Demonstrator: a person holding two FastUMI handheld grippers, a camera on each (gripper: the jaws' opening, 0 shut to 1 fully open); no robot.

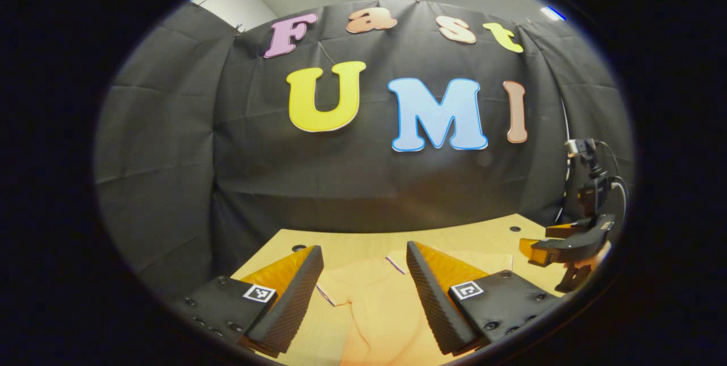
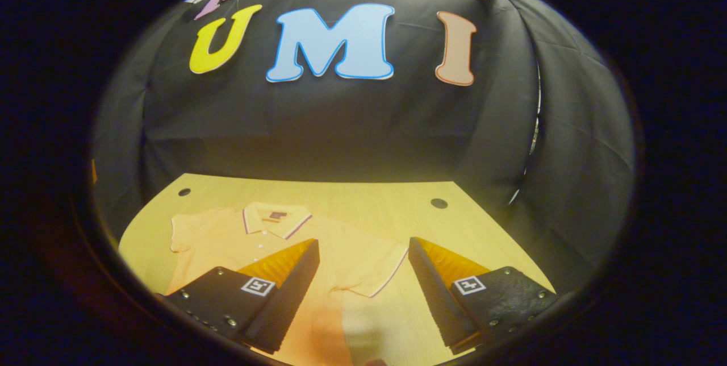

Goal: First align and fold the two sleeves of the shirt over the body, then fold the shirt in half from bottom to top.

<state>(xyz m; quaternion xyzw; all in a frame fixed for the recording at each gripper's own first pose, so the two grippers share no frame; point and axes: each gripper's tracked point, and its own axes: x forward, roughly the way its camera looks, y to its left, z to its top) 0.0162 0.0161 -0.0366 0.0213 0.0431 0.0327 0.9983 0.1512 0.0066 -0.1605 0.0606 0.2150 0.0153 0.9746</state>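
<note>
A pale yellow polo shirt [image 2: 335, 258] lies flat on the wooden table [image 2: 363, 198], collar [image 2: 276, 219] toward the far wall, both short sleeves spread out. In the right gripper view my right gripper [image 2: 363, 286] hangs open above the shirt's right sleeve [image 2: 381, 274]. In the left gripper view my left gripper [image 1: 363, 292] is open over the shirt [image 1: 375, 309] near its left sleeve hem [image 1: 326, 295]. The right gripper [image 1: 531, 252], held by a hand, also shows at the far right of that view.
The booth's black cloth wall stands close behind the table. Small dark holes [image 2: 438, 203] sit near the table's far edge [image 2: 318, 181]. Bare wood lies beyond the collar and to the shirt's right.
</note>
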